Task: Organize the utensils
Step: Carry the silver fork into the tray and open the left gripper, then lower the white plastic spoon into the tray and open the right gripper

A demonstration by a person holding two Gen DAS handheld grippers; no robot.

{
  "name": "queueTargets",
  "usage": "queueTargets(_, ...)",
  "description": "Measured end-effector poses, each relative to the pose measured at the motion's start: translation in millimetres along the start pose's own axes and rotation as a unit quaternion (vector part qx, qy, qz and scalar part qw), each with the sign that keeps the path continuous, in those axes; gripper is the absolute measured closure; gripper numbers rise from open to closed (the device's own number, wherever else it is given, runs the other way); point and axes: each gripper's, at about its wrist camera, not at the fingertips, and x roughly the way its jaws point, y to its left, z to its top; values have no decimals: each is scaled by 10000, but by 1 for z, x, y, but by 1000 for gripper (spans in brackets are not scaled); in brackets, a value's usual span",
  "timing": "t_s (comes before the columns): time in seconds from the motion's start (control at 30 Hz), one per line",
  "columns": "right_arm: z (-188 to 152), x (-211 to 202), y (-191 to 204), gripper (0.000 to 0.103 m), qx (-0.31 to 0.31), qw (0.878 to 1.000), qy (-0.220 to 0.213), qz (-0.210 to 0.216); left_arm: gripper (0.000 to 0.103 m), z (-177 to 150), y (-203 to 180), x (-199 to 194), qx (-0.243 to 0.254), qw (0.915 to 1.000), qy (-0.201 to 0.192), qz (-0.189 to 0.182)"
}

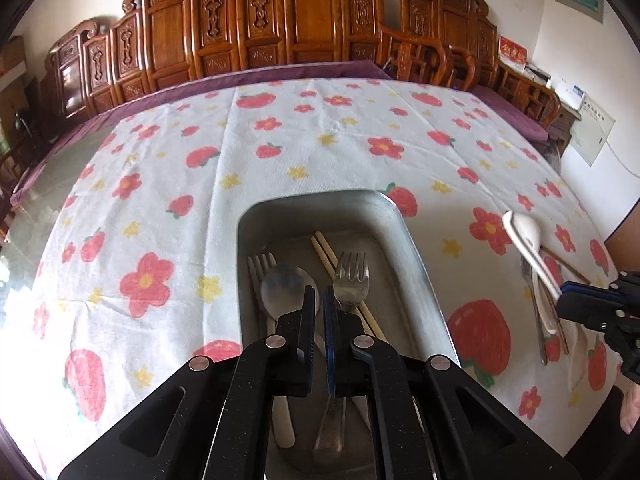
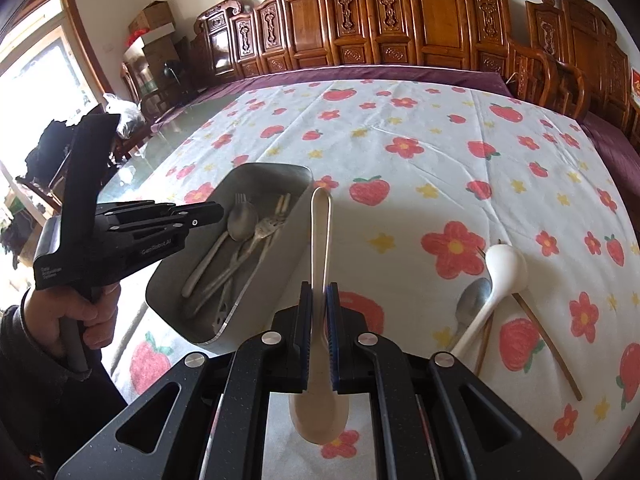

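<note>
A metal tray [image 1: 420, 280] holds two forks, a metal spoon [image 1: 286, 284] and wooden chopsticks [image 1: 326, 254]. My left gripper [image 1: 319, 294] hangs just above the tray, shut, with nothing between its fingers. In the right wrist view the left gripper [image 2: 218, 213] sits over the left rim of the tray [image 2: 294, 210]. My right gripper [image 2: 320, 292] is shut on the handle of a white ceramic spoon [image 2: 320, 224], held above the tablecloth right of the tray with its bowl toward the camera. The left wrist view shows the right gripper [image 1: 562, 296] at the far right.
On the cloth to the right lie another white spoon [image 2: 500, 272], a metal spoon [image 2: 474, 296] and loose chopsticks [image 2: 548, 348]. A floral tablecloth [image 2: 400, 160] covers the table. Carved wooden chairs [image 2: 400, 20] line the far edge. A hand [image 2: 92, 316] holds the left gripper.
</note>
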Motion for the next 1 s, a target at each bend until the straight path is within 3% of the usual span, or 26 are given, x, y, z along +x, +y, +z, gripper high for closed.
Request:
queueTargets(0.33,22,19,39,94,-105,9996,-45,268,99,-3,32,-33,-143,9990,-434,-18)
queueTargets(0.67,45,52,73,94,-80,9989,-40,467,99,-5,59,-38,-99,9981,-523,303)
queueTargets(1.0,43,95,82,94,100,9986,263,445,99,-6,84,-42,-321,9979,-492,283)
